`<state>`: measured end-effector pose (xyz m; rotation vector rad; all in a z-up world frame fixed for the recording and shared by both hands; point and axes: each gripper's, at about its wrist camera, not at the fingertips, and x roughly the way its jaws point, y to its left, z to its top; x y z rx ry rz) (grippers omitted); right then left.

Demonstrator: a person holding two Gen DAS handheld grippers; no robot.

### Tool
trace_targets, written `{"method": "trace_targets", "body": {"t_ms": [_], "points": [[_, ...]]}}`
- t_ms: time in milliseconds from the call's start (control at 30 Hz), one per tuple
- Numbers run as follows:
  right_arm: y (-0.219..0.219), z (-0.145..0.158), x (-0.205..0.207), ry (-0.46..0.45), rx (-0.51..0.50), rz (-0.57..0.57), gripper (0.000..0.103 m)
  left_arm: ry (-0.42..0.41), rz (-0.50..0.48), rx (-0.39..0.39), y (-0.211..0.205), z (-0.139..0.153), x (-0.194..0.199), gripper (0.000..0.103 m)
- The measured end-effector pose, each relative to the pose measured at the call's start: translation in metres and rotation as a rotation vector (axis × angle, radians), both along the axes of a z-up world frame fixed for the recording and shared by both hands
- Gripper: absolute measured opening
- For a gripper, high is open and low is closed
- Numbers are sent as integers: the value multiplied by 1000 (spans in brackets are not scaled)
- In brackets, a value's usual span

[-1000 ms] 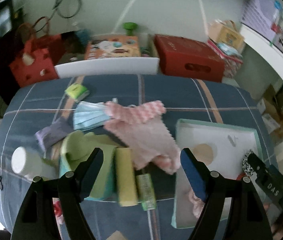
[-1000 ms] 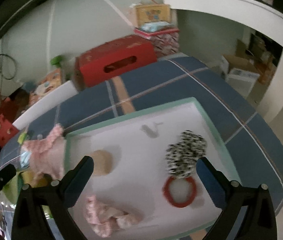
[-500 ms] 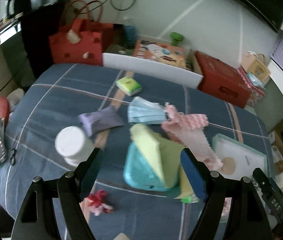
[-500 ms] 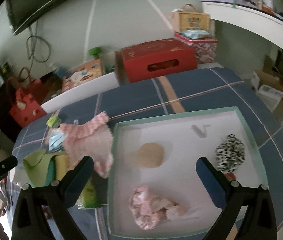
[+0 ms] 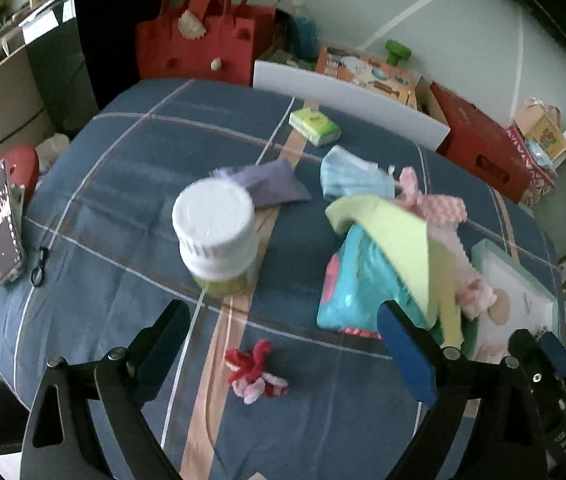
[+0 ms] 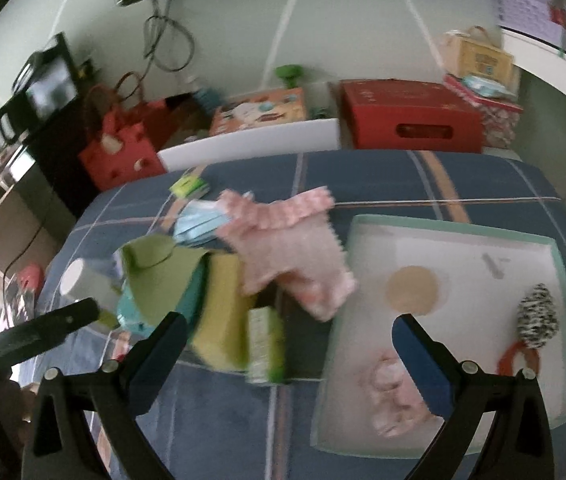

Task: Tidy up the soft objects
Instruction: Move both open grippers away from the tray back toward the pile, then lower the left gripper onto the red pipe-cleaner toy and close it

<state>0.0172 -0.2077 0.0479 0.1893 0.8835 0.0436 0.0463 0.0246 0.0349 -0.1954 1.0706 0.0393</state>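
My left gripper (image 5: 283,320) hangs over the blue plaid cloth, its jaws opening with nothing pressed between them. A red and pink fuzzy scrunchie (image 5: 257,372) lies just below the gap. Beyond it stand a white-capped jar (image 5: 215,236), a purple pouch (image 5: 271,186) and light blue masks (image 5: 347,174). My right gripper (image 6: 289,326) is open and empty above a yellow sponge (image 6: 223,312) and a green pack (image 6: 265,344). A pink cloth (image 6: 295,256) overlaps the left rim of the white tray (image 6: 443,228), which holds a spotted scrunchie (image 6: 539,316) and a pink bundle (image 6: 395,388).
A teal pack (image 5: 355,288) under a yellow-green cloth (image 5: 395,236) sits right of the jar. A green tissue pack (image 5: 315,122) lies farther back. Red bag (image 5: 203,44), red box (image 6: 411,120) and a white board (image 6: 251,146) line the far edge. A phone (image 5: 1,224) lies left.
Both views have swung left. The left gripper went from the cloth pile to the jar and red scrunchie, its jaws wider. The right gripper left the tray's middle for its left rim.
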Motion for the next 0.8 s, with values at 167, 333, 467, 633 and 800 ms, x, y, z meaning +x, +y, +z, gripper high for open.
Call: {"method": "trace_targets", "body": {"t_ms": [167,333,467,633,800], "points": [[22,-13,0,38,-11,46,103,40,-4,-4,6,-15,-5,95],[36,-24,-1,66,-35,76,103,74,8,-9,14,-27,-9,95],[43,-31,-3,81,-42,90,103,97,7,-8,18,-38,-13,95],[43,-36,-2,89,-47,78,103,158,17,10,17,-55,-11,95],[42,-36,0,75,-25,78,99,213,54,15,20,-72,-8,95]]}}
